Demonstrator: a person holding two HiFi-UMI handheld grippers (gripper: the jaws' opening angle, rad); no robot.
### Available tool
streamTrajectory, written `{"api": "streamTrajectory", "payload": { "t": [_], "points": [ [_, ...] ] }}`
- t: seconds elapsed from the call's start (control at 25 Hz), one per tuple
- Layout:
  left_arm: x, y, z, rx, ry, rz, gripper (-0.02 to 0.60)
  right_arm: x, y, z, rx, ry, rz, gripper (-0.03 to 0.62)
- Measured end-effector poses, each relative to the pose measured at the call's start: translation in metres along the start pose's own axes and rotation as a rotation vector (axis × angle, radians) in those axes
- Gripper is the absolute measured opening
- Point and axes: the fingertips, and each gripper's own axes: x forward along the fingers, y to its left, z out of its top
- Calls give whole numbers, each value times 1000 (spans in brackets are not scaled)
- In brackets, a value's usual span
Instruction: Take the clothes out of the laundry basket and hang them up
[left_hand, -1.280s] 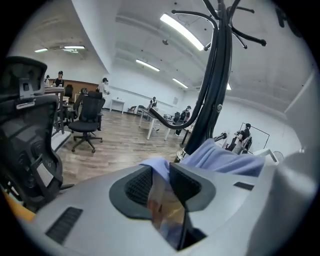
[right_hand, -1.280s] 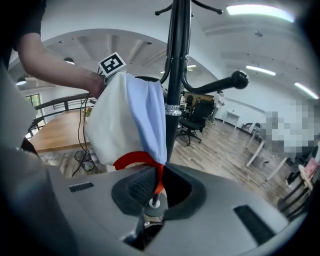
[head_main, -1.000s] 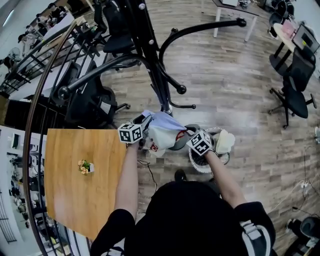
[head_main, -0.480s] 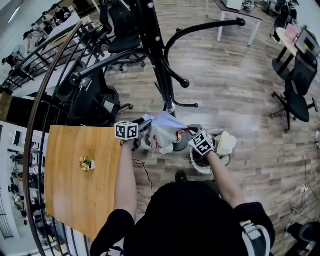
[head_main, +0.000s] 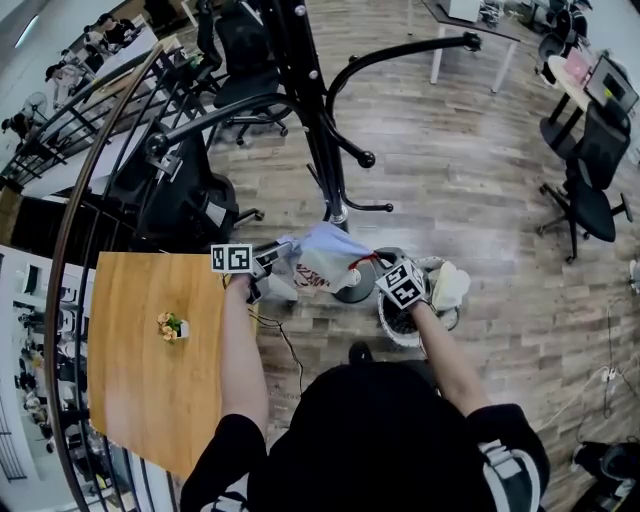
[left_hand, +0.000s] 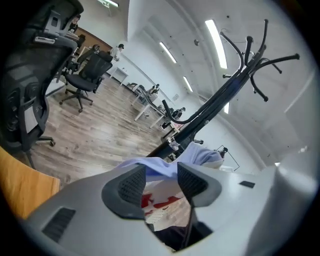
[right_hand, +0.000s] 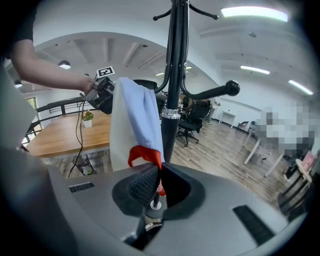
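A white and light-blue garment (head_main: 322, 258) with red trim is spread between my two grippers, in front of the black coat rack (head_main: 310, 120). My right gripper (head_main: 372, 264) is shut on the red trim; in the right gripper view (right_hand: 159, 172) the garment (right_hand: 135, 115) rises from its pads. My left gripper (head_main: 264, 262) sits at the garment's left edge. Its jaws have just been opening and stand apart (left_hand: 161, 172), with the garment (left_hand: 200, 155) showing beyond the tips and unpressed. The white laundry basket (head_main: 405, 328) stands under my right forearm with a cream cloth (head_main: 450, 285) on its rim.
A wooden table (head_main: 160, 370) with a small flower pot (head_main: 170, 330) is at the left, with a curved railing beyond it. Black office chairs stand behind the rack (head_main: 190, 205) and at the far right (head_main: 590, 190). The rack's arms (head_main: 400, 55) reach out overhead.
My left gripper has moved left and rolled, and its jaws have spread. The garment's left edge has followed it a little. The right gripper has stayed in place, shut.
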Motion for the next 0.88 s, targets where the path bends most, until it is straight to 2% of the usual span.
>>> {"api": "streamTrajectory", "payload": {
  "t": [0.16,0.24,0.32,0.44,0.56,0.72,0.88],
  "points": [
    [-17,-20,1,-47,-17,-159,215,0,5,-3,0,4,9,18],
    [-26,-18,-2,-69,-25,-184,215,1,8,-7,5,10,12,18],
    [-33,-8,-7,-53,-24,-142,215,2,10,-11,8,11,13,18],
    [-32,-4,-13,-16,-20,-137,215,6,13,-11,5,14,23,20],
    [-25,-4,-19,34,-9,-93,215,7,16,-11,5,22,33,21],
    [-17,-1,-15,150,-88,-4,213,9,19,-11,0,21,39,33],
    [-9,-5,-19,237,-118,51,213,9,19,-12,-9,15,50,89]
  ]
}}
